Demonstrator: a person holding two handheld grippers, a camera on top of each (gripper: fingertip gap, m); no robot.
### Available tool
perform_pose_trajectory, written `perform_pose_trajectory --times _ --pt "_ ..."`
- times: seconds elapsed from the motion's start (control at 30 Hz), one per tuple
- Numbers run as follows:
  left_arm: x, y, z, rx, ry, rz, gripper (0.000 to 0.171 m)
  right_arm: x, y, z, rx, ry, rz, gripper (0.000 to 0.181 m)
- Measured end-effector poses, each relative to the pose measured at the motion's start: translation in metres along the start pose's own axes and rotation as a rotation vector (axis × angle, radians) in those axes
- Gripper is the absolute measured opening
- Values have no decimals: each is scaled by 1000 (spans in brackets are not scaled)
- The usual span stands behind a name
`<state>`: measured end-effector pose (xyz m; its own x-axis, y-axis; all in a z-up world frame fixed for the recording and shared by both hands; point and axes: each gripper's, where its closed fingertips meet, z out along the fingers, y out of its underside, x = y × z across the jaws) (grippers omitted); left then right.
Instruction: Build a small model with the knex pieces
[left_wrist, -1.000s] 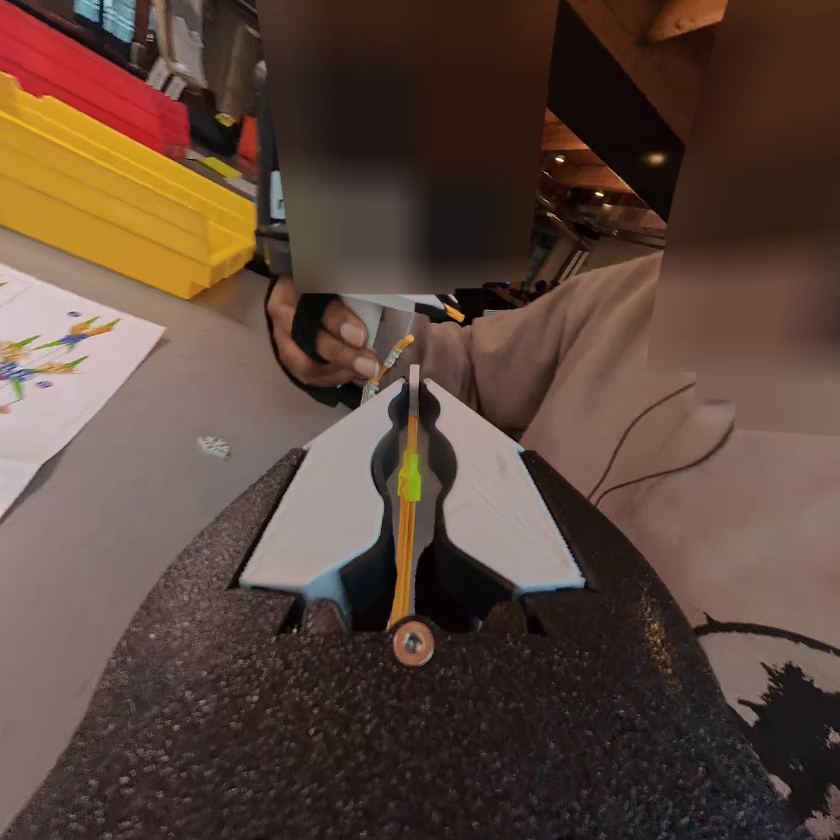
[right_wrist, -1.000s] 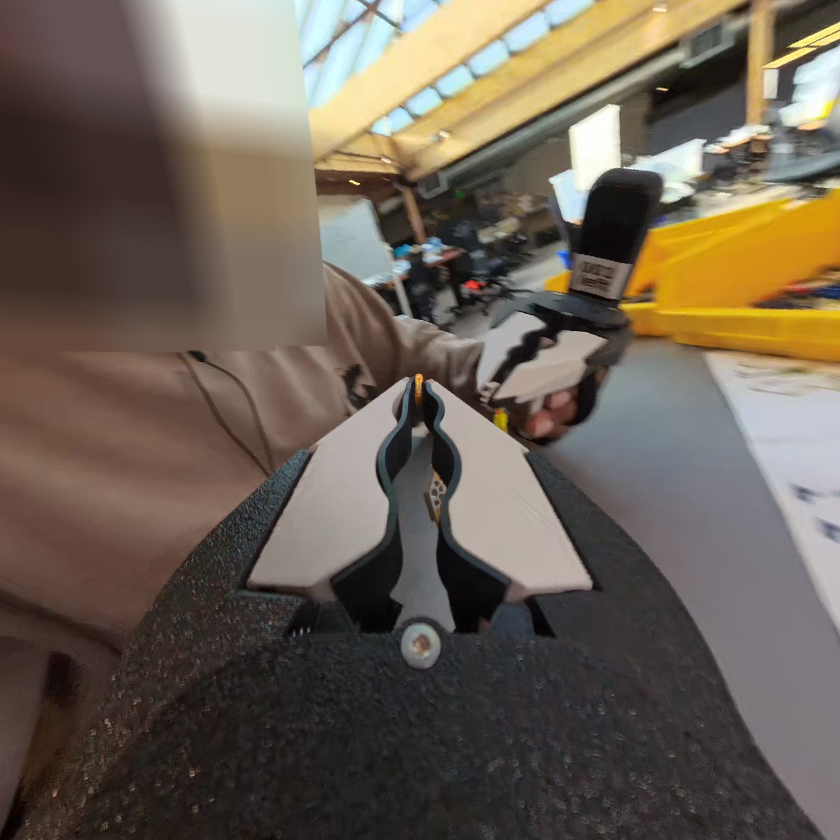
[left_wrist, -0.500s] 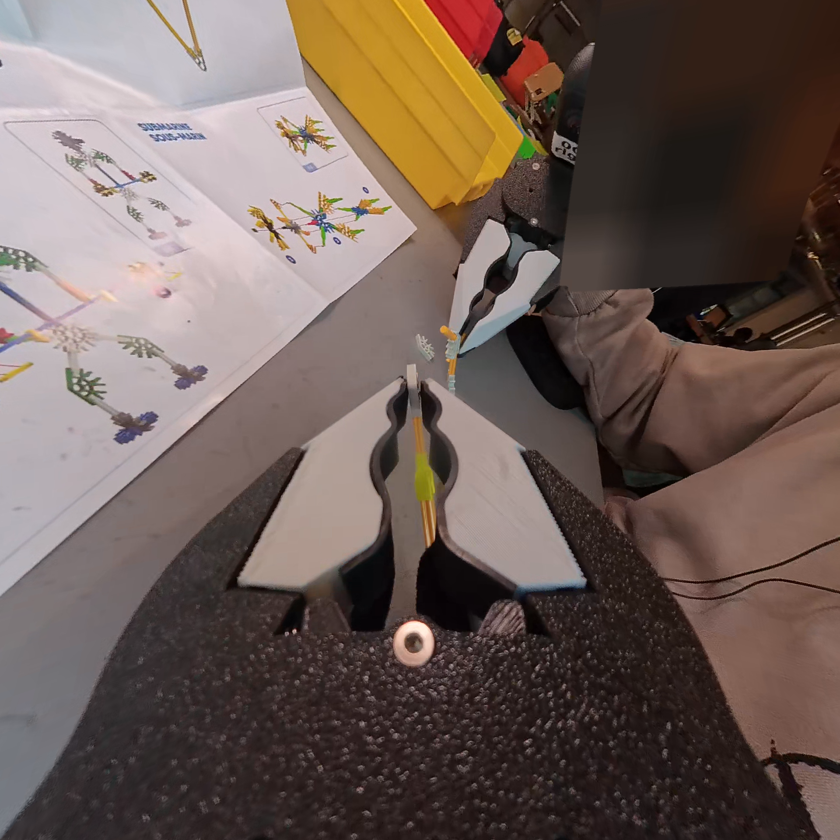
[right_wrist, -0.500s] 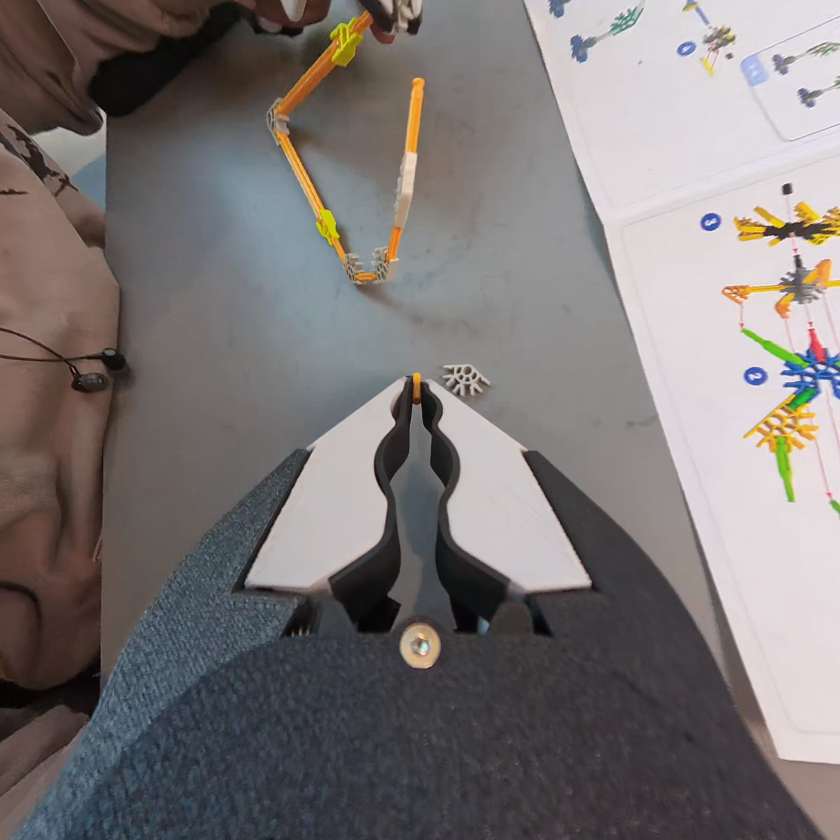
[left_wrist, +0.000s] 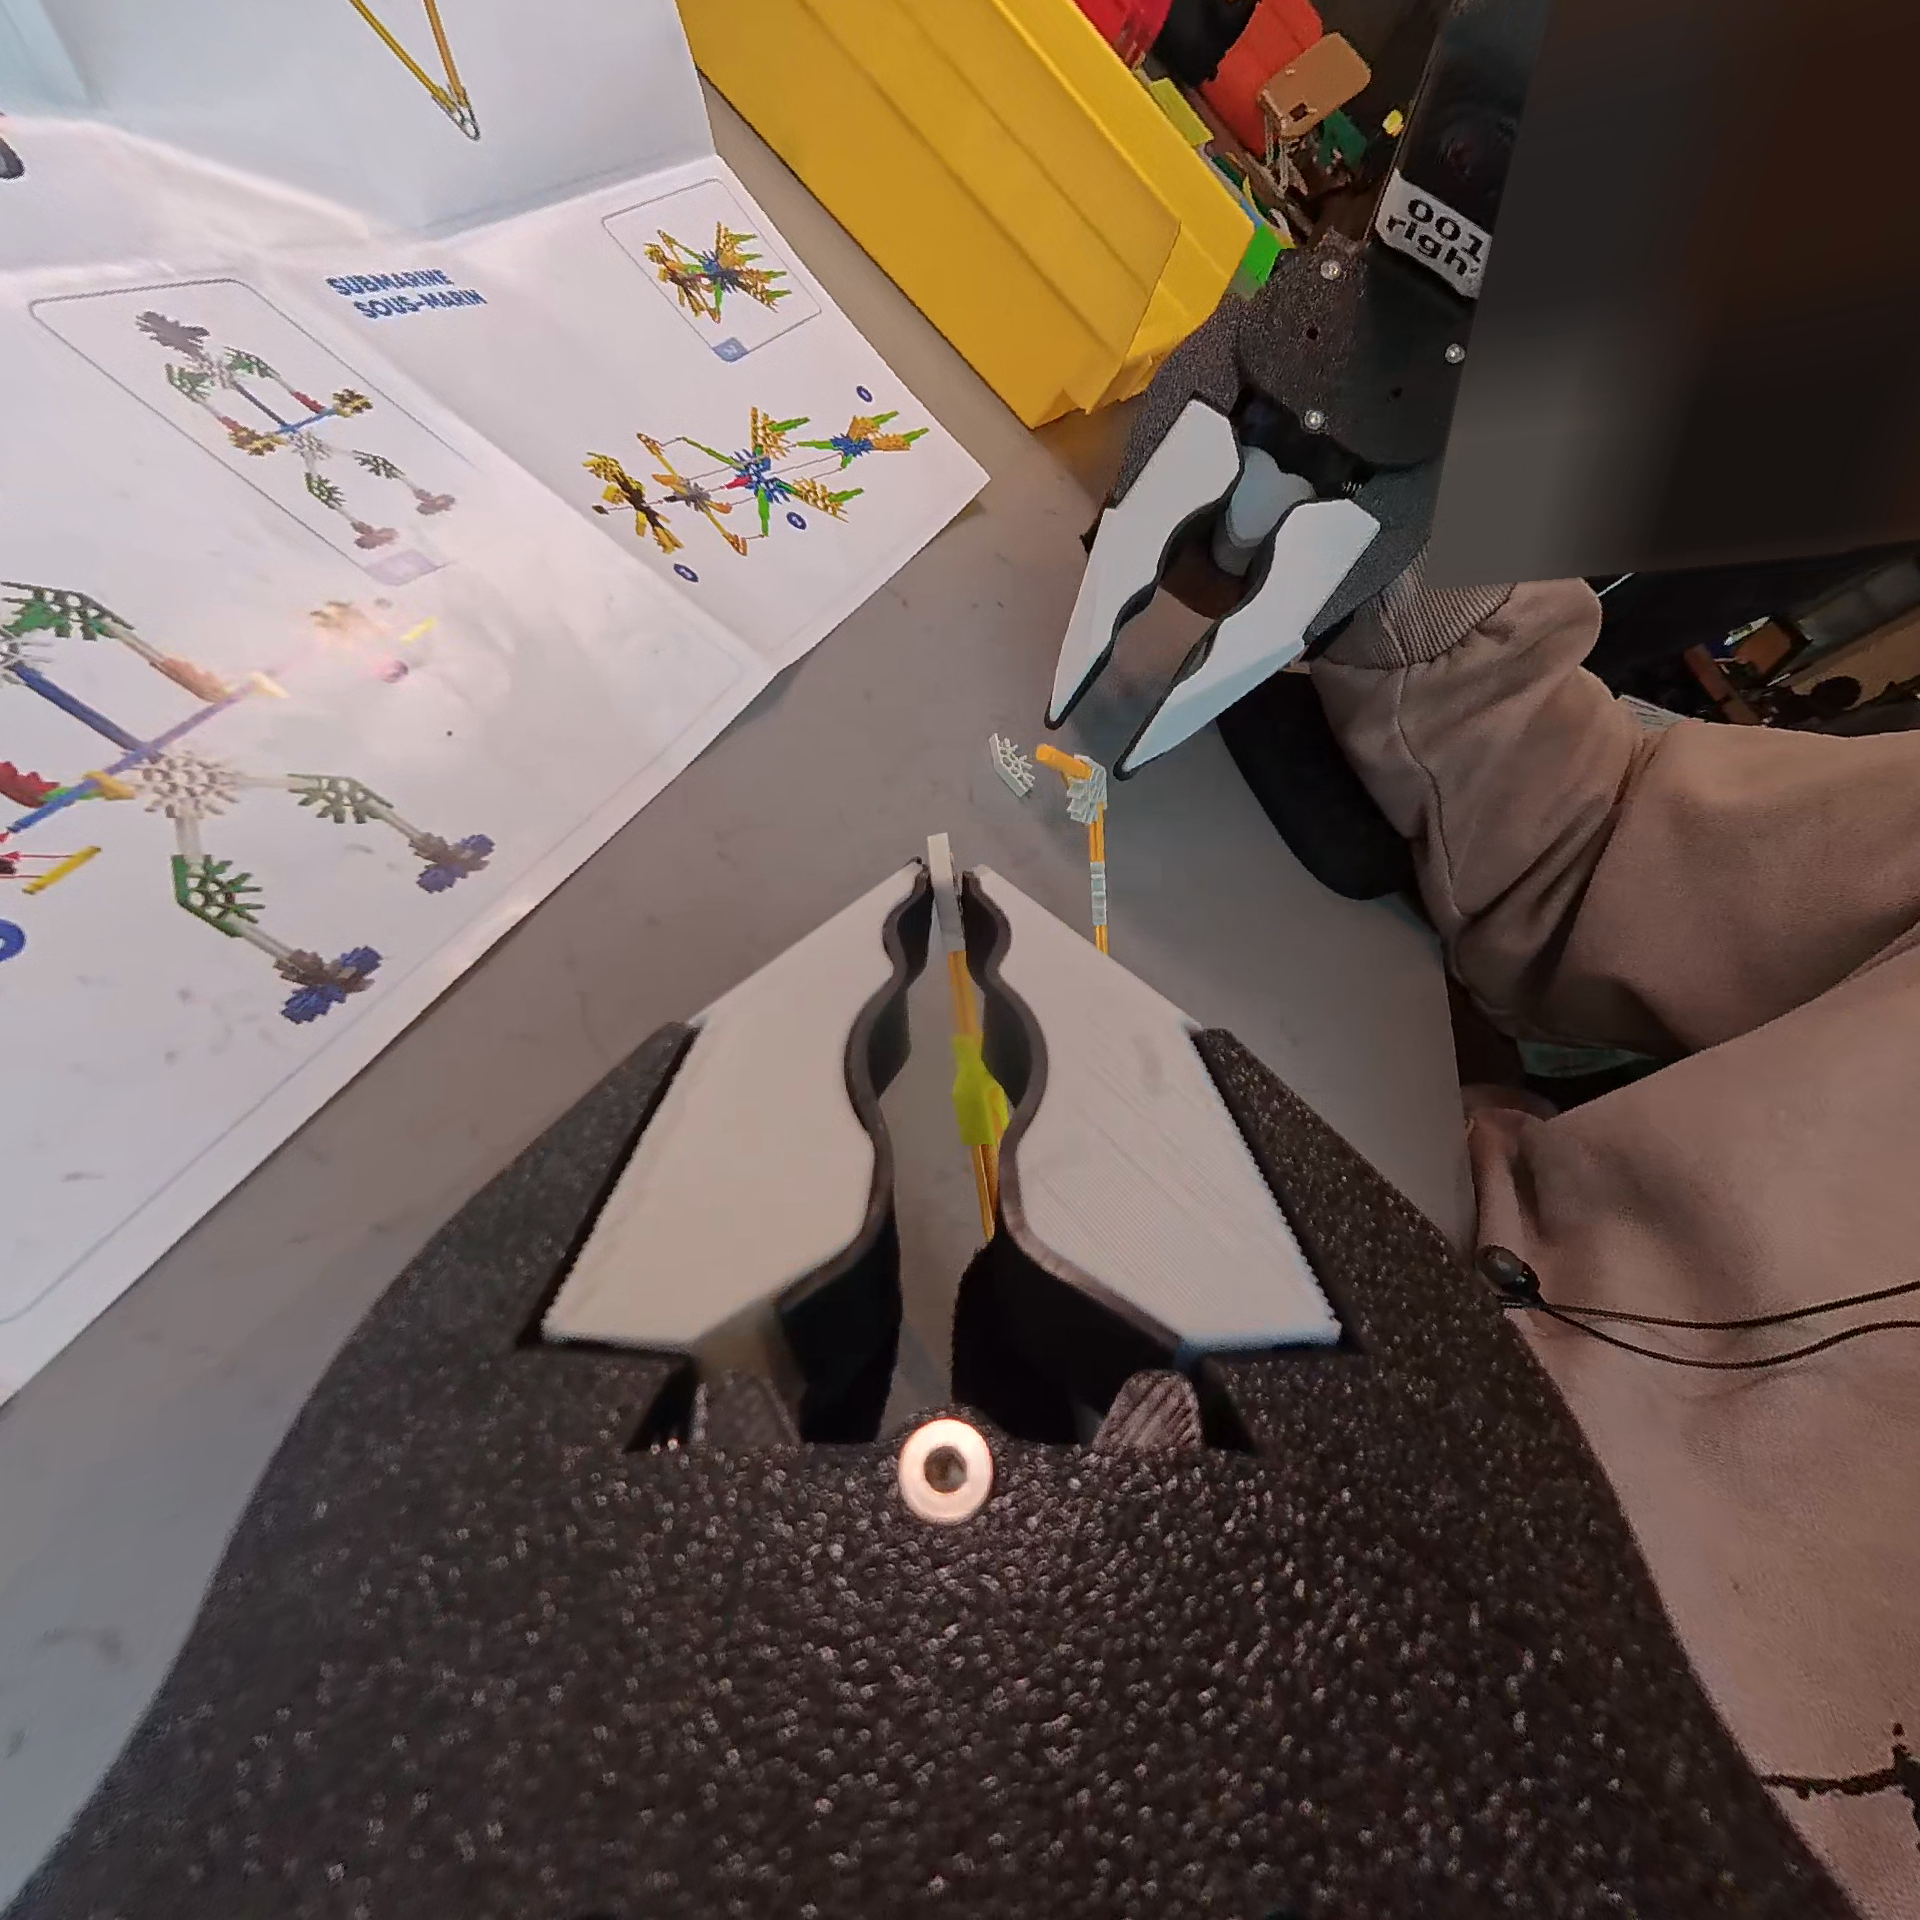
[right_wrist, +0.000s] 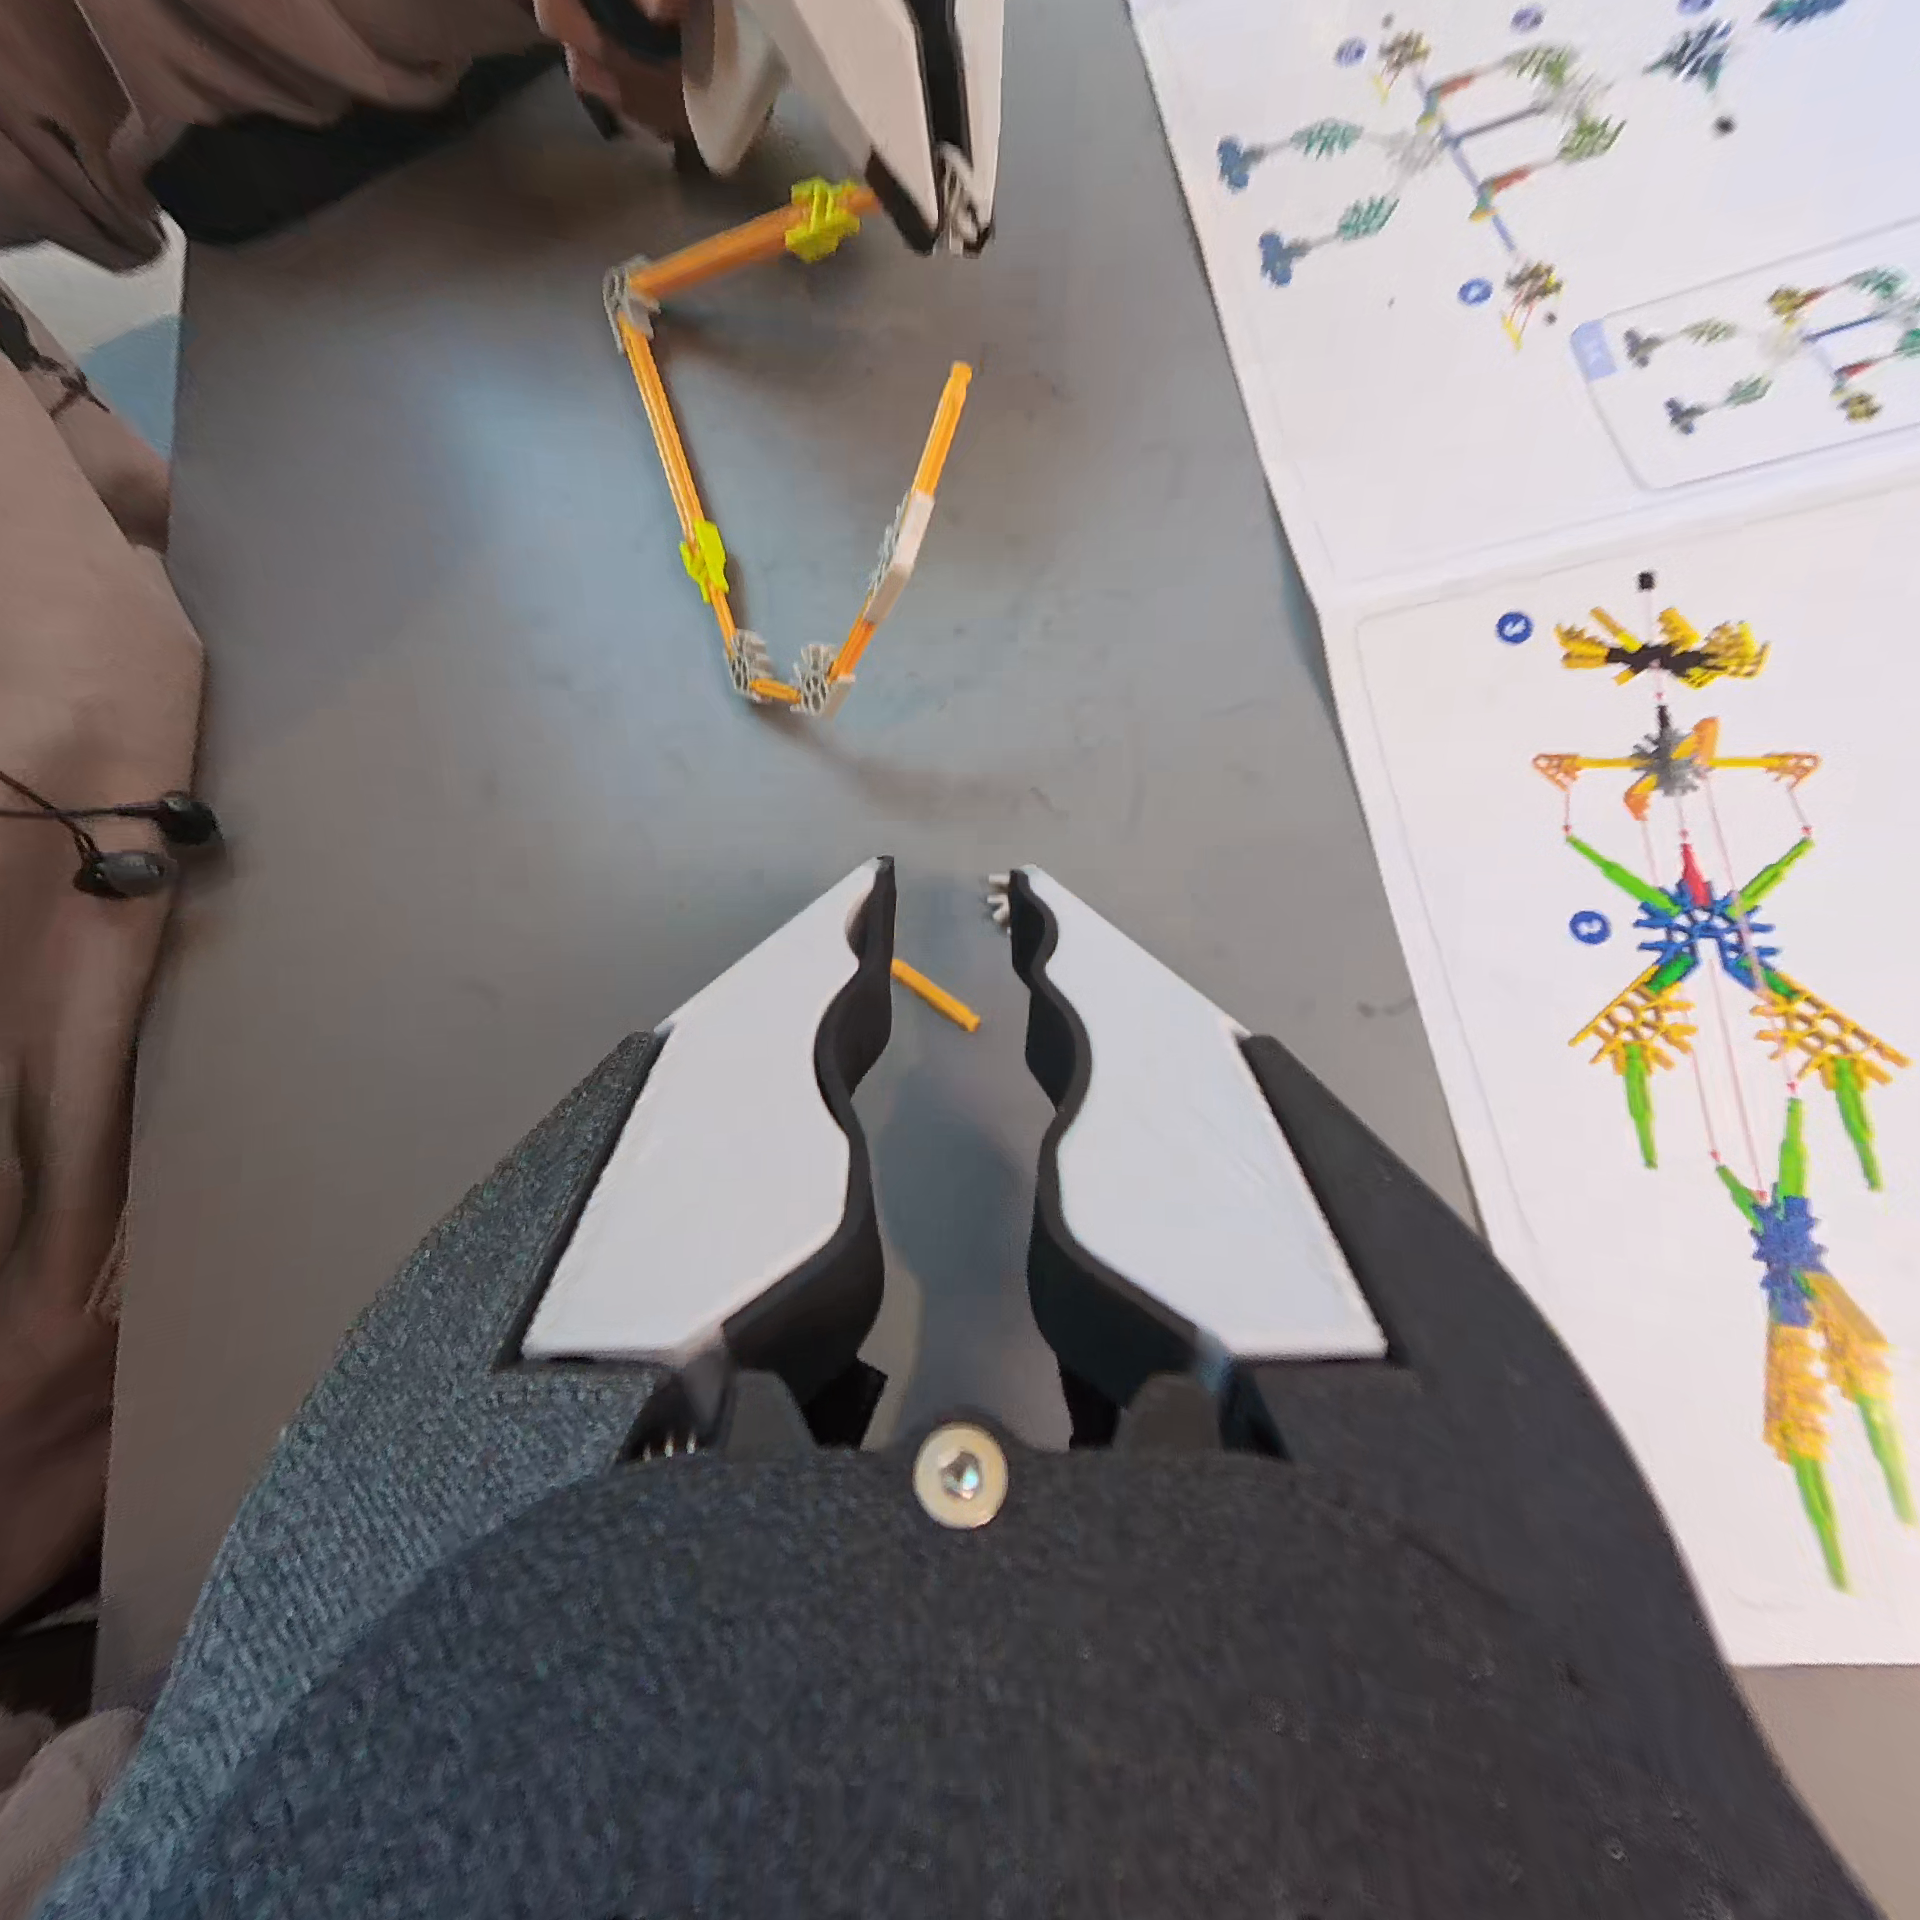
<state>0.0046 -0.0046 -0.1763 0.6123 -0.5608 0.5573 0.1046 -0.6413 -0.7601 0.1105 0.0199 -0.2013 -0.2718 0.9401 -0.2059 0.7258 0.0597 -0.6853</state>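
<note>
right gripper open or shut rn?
Open. In the right wrist view the right gripper has its jaws apart, bare table showing between them, and a short orange rod lying loose in the gap.

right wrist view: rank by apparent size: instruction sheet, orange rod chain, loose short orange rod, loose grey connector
1. instruction sheet, cut off by the frame edge
2. orange rod chain, one end in the left tool
3. loose short orange rod
4. loose grey connector, partly hidden behind a finger of the right tool, so unsure against the rod
</note>
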Motion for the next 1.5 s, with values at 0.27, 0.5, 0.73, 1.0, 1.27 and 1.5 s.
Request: perform_pose_trajectory --times 0.27,0.5,0.73,1.0,1.27,1.5 --pt "3 1 2 -9 9 17 5 20 -16 -11 95 113 0 21" --pt "3 3 2 -16 2 24 5 20 11 4 -83 158 -107 28" --pt "0 7 4 -40 -17 30 7 15 13 18 -131 158 -140 19" --pt "-11 5 1 -33 -85 39 18 10 -12 11 -4 176 -219 18" --pt "36 -9 6 70 186 -85 23 -27 -77 18 297 240 -459 18" --pt "46 -5 10 57 312 -251 20 -32 -90 24 327 372 -583 18"
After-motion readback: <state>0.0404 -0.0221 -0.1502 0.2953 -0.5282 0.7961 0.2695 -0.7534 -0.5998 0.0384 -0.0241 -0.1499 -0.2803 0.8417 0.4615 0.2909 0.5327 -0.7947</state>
